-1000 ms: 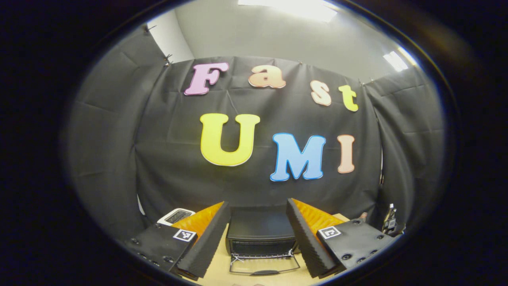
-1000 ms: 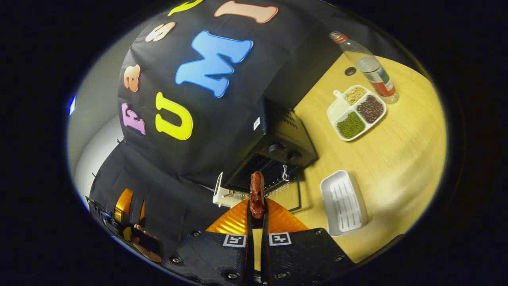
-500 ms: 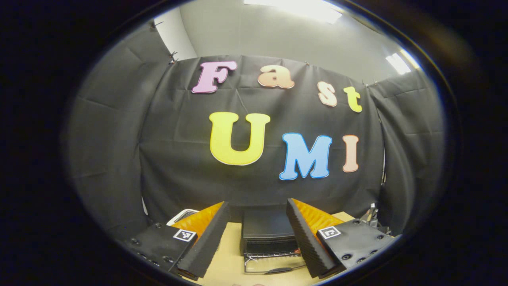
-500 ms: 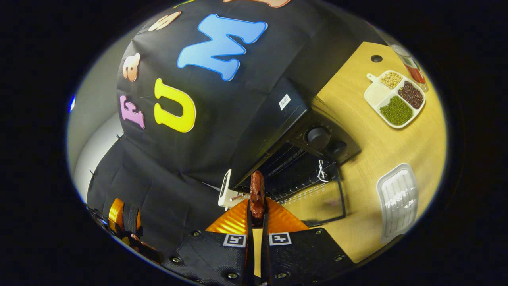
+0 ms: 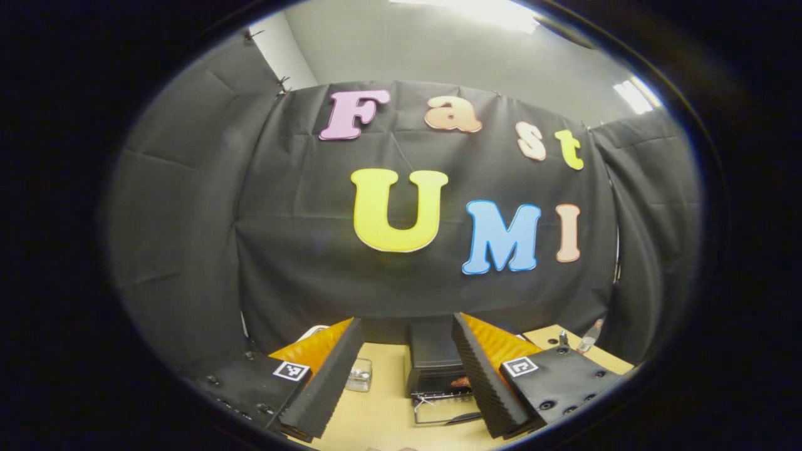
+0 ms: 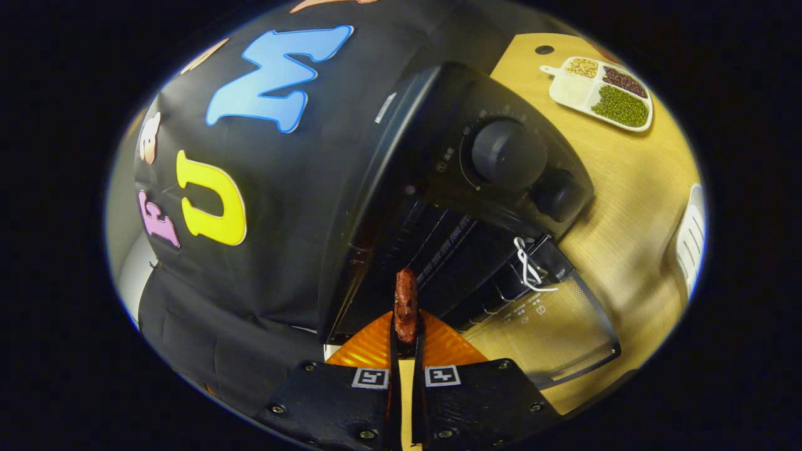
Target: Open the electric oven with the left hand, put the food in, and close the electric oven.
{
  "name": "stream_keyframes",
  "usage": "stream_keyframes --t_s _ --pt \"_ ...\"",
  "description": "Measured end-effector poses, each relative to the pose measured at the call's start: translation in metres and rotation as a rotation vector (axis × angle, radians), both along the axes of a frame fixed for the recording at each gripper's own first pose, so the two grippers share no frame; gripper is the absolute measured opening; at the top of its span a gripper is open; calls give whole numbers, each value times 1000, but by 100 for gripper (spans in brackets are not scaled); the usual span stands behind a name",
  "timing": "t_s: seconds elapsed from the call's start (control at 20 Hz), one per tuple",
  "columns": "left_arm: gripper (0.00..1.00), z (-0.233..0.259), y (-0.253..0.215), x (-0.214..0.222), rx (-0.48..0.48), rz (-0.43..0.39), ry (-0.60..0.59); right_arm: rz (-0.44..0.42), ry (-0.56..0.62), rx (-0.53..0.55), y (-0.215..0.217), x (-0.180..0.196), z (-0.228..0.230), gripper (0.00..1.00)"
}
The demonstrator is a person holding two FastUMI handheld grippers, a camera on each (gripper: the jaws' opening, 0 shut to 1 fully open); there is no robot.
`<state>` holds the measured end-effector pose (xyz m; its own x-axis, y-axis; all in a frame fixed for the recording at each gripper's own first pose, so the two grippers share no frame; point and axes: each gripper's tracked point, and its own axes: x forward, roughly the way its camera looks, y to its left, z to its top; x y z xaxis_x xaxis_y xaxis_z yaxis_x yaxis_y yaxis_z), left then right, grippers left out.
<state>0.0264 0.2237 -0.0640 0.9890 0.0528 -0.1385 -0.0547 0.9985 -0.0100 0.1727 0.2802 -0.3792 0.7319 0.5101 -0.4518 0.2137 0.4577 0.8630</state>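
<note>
In the right gripper view my right gripper (image 6: pixel 405 343) is shut on a dark red-brown piece of food (image 6: pixel 405 294), which stands up from the fingertips. The food is right at the mouth of the black electric oven (image 6: pixel 438 144). The oven's glass door (image 6: pixel 551 332) is folded down flat and its wire rack (image 6: pixel 463 263) shows inside. In the left gripper view my left gripper (image 5: pixel 406 321) is open and holds nothing, well back from the oven (image 5: pixel 431 360). There the door (image 5: pixel 446 411) lies open and a reddish bit of food (image 5: pixel 462 381) shows at the opening.
On the wooden table (image 6: pixel 626 181) a divided dish of beans (image 6: pixel 601 94) lies beyond the oven. A white ribbed tray (image 6: pixel 689 238) lies to its right. A small glass jar (image 5: pixel 360 374) stands left of the oven and a bottle (image 5: pixel 589 341) at the far right.
My right gripper has carried the food much closer, up to the oven's opening. My left gripper has drawn back and turned left, so the oven looks smaller and farther right.
</note>
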Motion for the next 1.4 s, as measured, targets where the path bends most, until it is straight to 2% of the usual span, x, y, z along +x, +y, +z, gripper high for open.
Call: stream_keyframes --t_s 0.05,0.1,0.2,0.25,0.3,0.35,0.4,0.55,0.7,0.75,0.8,0.95,1.05,1.15,1.25,1.3,1.4 --pt "96 -2 4 0 -2 5 7 -20 -1 8 3 8 -3 7" --pt "100 -2 9 -1 -6 9 11 -41 -2 12 6 15 -5 7" --pt "92 -6 18 -1 -9 17 20 -73 -1 9 9 31 -10 7" --pt "96 -9 22 -1 -9 23 27 -89 7 3 9 38 -15 7" --pt "96 -11 26 -1 -10 29 33 -108 7 13 9 44 -17 7" --pt "92 -14 30 0 -13 35 39 -127 12 13 9 49 -18 8" --pt "94 -15 34 -1 -18 40 43 -137 10 6 9 52 -19 9" --pt "100 -17 34 1 -33 41 52 -131 11 -122 4 52 -24 13" --pt "100 -17 27 7 -39 29 48 -108 39 -261 -4 48 -34 23" --pt "100 -17 24 9 -40 23 48 -85 47 -312 -8 47 -36 17" --pt "100 -17 21 11 -39 16 48 -74 61 -358 -11 46 -40 35" --pt "96 -22 10 20 -34 -1 52 -85 40 -421 -29 49 -31 41" --pt "96 -24 -2 23 -42 -19 55 -50 16 -473 -36 43 -23 68" --pt "100 -26 -13 27 -48 -33 53 6 -23 -555 -42 34 -11 69" --pt "96 -25 -23 32 -58 -40 46 48 -77 -645 -51 20 4 69" --pt "91 -25 -29 35 -64 -43 43 67 -105 -693 -56 11 13 69" --pt "91 -24 -41 40 -66 -51 39 97 -177 -770 -67 -6 36 69"
